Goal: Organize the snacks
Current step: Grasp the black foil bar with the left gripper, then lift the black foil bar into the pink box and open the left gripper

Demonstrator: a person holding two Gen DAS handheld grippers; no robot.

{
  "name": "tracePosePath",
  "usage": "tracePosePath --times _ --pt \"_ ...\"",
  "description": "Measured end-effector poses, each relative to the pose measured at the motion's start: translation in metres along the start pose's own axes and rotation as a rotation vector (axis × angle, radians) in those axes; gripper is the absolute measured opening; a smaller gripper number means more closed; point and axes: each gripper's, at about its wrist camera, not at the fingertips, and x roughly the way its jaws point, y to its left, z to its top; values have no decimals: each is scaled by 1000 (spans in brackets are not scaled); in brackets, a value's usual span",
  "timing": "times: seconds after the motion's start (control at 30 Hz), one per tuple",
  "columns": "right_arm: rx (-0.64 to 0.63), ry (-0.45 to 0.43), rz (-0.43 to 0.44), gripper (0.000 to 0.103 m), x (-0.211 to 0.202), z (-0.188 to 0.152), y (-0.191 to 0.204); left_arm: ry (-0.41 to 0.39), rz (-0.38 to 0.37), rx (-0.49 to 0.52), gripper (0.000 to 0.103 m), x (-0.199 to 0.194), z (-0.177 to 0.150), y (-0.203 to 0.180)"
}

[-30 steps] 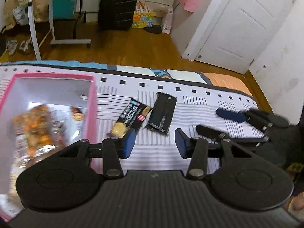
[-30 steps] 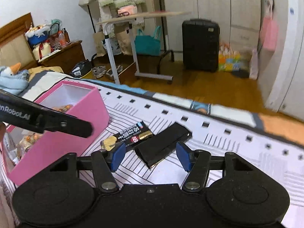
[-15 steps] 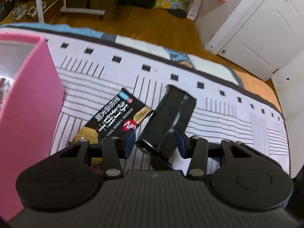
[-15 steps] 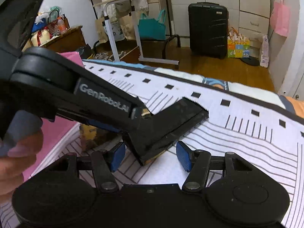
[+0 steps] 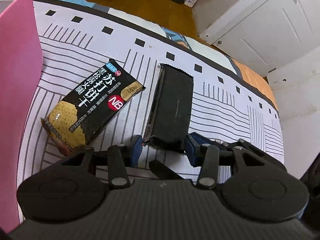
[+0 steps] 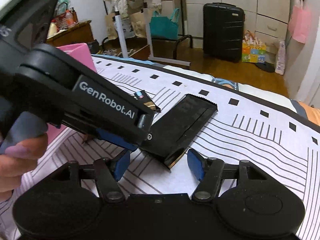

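black snack pack point(image 5: 172, 108) lies on striped sheet, near end btwn left gripper point(image 5: 163, 147) pads, both touching it. right gripper point(image 6: 158, 165) jaws just widened, straddle pack corner w/o contact. cracker pack point(image 5: 94, 106) just left.

two snack packets are lying on the striped bedspread point(image 5: 220, 108): one black cracker packet point(image 5: 94, 104) with a printed face, nearer the pink box, and one plain black packet point(image 5: 172, 106) beside it. one pink box point(image 5: 18, 80) is standing at the bedspread's left edge. two grippers are showing, the left gripper point(image 5: 164, 150) and the right gripper point(image 6: 158, 166).
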Motion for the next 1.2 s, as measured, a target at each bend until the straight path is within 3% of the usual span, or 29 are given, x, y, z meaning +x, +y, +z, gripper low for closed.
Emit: tracePosePath --times 0.13,0.3,0.63,0.9,1.2 --pt "-62 -41 -55 72 10 -6 12 -17 22 51 41 2 -4 -4" --pt "-32 -54 -91 66 -2 -13 25 -33 53 118 39 -1 -10 -12" --pt "4 -46 -108 65 -45 -29 55 26 94 253 39 -24 -40 -35" --pt "-91 -72 -146 65 -87 -27 95 16 143 331 39 -69 -69 -55" --pt "-172 -140 -128 65 -145 -22 141 -30 90 332 39 -142 -96 -52"
